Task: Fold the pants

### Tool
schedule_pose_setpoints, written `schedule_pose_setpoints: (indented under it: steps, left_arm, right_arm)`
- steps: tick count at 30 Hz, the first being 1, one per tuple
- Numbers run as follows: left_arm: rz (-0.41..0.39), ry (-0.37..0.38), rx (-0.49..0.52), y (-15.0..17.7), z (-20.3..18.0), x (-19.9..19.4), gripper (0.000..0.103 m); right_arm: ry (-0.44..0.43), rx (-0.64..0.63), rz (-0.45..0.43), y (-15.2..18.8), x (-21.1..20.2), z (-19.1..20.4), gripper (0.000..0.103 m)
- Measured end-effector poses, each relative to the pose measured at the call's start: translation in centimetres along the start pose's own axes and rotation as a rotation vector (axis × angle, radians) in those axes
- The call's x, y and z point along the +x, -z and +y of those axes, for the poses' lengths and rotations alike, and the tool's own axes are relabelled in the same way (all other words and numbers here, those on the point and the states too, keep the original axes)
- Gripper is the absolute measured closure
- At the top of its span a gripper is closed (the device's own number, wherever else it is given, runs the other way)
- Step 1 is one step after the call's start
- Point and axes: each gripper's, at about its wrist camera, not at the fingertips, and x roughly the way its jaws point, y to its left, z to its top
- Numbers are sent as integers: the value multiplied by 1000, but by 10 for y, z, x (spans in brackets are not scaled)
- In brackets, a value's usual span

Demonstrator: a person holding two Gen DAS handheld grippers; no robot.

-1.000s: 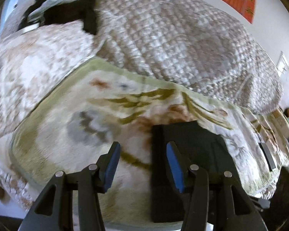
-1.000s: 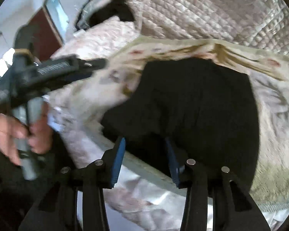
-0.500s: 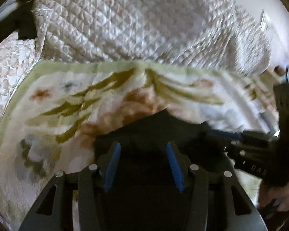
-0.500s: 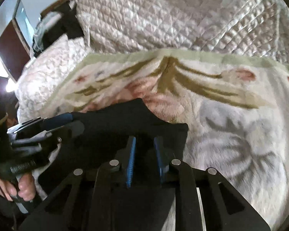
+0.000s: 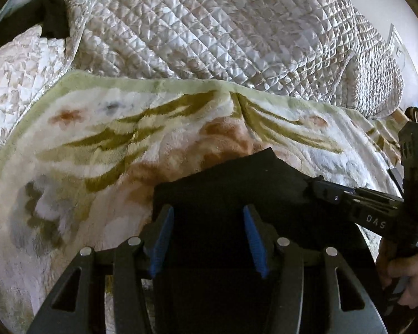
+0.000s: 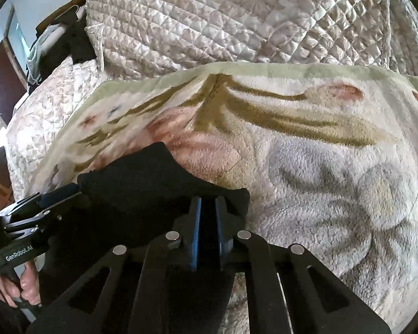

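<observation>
The black pants [image 5: 231, 186] lie on a floral fleece blanket [image 5: 103, 144]. In the left wrist view my left gripper [image 5: 207, 217] stands open, its blue pads on either side of the cloth's near edge. In the right wrist view my right gripper [image 6: 208, 207] is shut on the right edge of the pants [image 6: 153, 178], which are lifted and bunched. The left gripper shows at the left of the right wrist view [image 6: 53, 197], its tip at the left corner of the pants. The right gripper shows at the right of the left wrist view [image 5: 315, 186].
A quilted cream bedspread [image 5: 214, 30] is heaped behind the blanket. Dark clothes [image 6: 69, 39] hang at the far left. The blanket [image 6: 334, 150] stretches to the right of the pants. A doorway [image 6: 2, 83] shows at the left edge.
The right gripper has closed on the pants' edge and lifted it. The left gripper has swung from the bare blanket over to the pants and stays open.
</observation>
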Motion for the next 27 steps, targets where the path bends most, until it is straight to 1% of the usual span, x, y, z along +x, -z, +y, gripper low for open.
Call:
schedule_pose_setpoints:
  steps: [4,6,7,10,14,17,18,20,21,24,27]
  left_arm:
    - [7,-1,-10,-1,1,0,46]
    - [4,-1,-10,-1,1,0,46]
    - [1,-2,-11,-1,2,-1,46]
    - [-15,-10,-10,0,2,-10,46]
    - [-40,-26,3,4,0,-25,46]
    - [-54,-55,18,9,0,-33,51]
    - [-52,-60,21,12,1,-34,56]
    - [-23,-66,23,20,3,-30,57]
    - [-12,-66,24,24,4,-27,57]
    - [-23,-61,34,26,4,-28,57]
    - [-19,-48,19,24,10,-30,56]
  right_arm:
    - [-20,10,-9,1,-2,-1,93]
    - [-12,12,-15,2,-6,0,92]
    - [-9,8,-17,3,-9,3,89]
    - [-1,-20,-27,8,-20,12,88]
    - [-20,-45,-50,25,-42,22,88]
    - [-38,-50,-62,40,-53,27,88]
    - [-38,-51,-61,45,-54,29,88]
    - [-32,-61,-40,53,-50,30,88]
    - [-30,-69,-44,54,-48,30,87]
    - [-27,-87,-38,50,-47,31,86]
    - [-37,-72,-43,47,-49,30,84]
